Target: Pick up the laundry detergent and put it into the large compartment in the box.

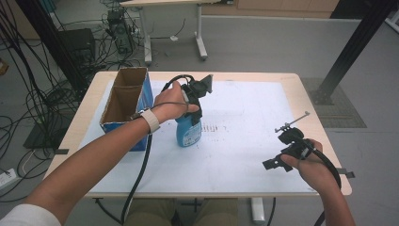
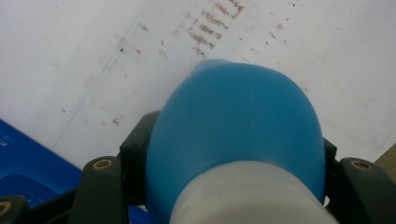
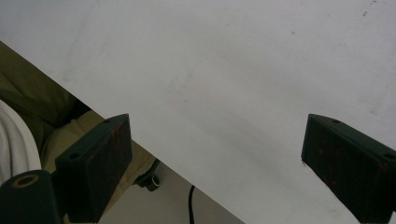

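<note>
Forearms enter from the bottom of the high view. Left gripper (image 1: pixel 194 109) sits centre-left of frame, clamped on the blue bottle (image 1: pixel 188 131). In the left gripper view both jaws press the bottle (image 2: pixel 236 126) just below its white cap (image 2: pixel 250 193), at the shoulder, 1 jaw on each side.

Bottle stands upright on the white mat (image 1: pixel 244 141), long axis vertical, base looks to be on the mat though I can't confirm contact. Gripper comes at it from above and slightly behind, so the bottle hangs straight below the jaws.

Right gripper (image 1: pixel 278 160) is at lower right of the high view, well apart from the bottle, jaws spread with nothing between them; the right gripper view shows bare mat (image 3: pixel 243 70) between the 2 pads.

Key relation: open cardboard box (image 1: pixel 126 101) with blue sides is just to the left of the bottle in frame, opening facing up. Left hand is far nearer to both. My guess: lift straight up, shift left, lower into the box; the near box wall has to be cleared.

Bottle label (image 1: pixel 190 136) has print, too small to read. Brown smudges on the mat just right of the bottle (image 1: pixel 214 128), not legible as writing.
</note>
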Available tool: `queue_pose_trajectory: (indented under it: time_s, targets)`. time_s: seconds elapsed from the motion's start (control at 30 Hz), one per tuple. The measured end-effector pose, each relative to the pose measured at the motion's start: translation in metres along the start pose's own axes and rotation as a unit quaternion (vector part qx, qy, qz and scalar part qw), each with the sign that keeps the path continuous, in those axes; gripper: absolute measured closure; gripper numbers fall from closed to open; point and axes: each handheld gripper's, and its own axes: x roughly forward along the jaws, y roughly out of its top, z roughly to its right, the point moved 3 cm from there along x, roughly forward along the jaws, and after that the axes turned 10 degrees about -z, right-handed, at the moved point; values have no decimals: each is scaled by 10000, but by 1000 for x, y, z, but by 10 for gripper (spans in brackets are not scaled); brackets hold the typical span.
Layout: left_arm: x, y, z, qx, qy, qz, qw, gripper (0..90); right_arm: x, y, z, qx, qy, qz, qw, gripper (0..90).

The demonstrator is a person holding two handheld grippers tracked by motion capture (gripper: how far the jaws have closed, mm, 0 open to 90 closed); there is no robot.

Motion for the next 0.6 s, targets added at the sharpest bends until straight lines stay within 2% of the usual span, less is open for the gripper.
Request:
queue_pose_trajectory:
  time_s: [0.17, 0.43, 0.6]
  targets:
    - [0, 1, 0, 46, 1, -32, 10000, 383, 0, -1, 0, -1, 0, -2, 10000, 88]
    - [0, 2, -1, -56, -24, -41, 10000, 382, 0, -1, 1, 11, 2, 9, 10000, 88]
    - [-1, 2, -1, -50, -46, -46, 10000, 382, 0, -2, 1, 7, 12, 17, 10000, 88]
